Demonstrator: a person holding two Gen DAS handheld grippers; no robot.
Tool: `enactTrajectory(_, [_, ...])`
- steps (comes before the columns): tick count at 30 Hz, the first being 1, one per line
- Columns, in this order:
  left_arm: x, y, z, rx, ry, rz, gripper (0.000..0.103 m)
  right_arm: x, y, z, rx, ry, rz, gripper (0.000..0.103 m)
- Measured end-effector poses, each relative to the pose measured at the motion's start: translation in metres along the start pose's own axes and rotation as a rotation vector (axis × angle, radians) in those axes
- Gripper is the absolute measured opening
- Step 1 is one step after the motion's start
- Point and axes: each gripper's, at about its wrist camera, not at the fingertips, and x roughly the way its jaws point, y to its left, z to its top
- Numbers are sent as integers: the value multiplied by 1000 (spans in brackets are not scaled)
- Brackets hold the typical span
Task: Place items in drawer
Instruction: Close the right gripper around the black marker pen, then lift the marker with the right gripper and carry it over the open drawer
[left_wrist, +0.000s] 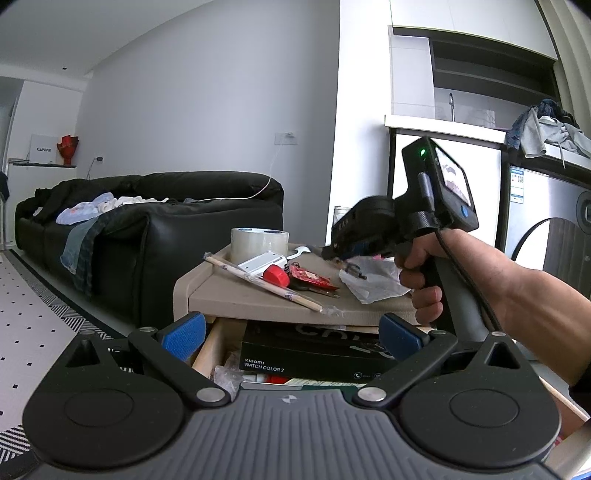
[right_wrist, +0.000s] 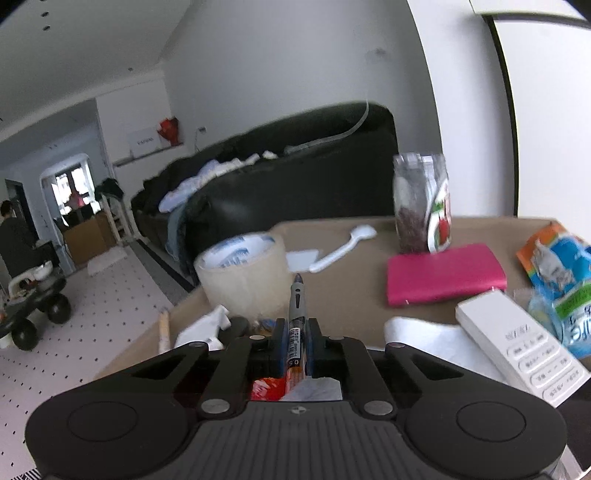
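On the bench (right_wrist: 351, 295): 1 tape roll (right_wrist: 245, 273), 1 pen (right_wrist: 297, 314), 1 pink notebook (right_wrist: 445, 273), 1 remote (right_wrist: 517, 347), 1 jar (right_wrist: 421, 203), 1 white spoon (right_wrist: 343, 247), 1 blue snack pkt (right_wrist: 557, 280), 1 red cap (left_wrist: 276, 276), 1 chopstick pair (left_wrist: 262, 282). Drawer (left_wrist: 207, 350): 1 watch box (left_wrist: 310, 358).

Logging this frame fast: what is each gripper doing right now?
Left gripper: open, holding nothing, above the open drawer.
Right gripper: shut on a pen, above the tabletop.
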Motion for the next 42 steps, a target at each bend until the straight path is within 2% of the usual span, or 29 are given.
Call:
enactTrajectory(13, [-1,-2,-1,19,-3,-4,103,-21,11,10,13,-120,87,11])
enactTrajectory(20, [-1,-3,-1,28,-9,4,103,-21,24,11,-27,-107,86,11])
enactTrajectory(26, [-1,-4,0,44,-6,-1,103,-23,30,5,-72,-68,38,11])
enactTrajectory(42, [-3,-7,-1,55,-22,25,103,-108,22,-25,-101,-94,42,11])
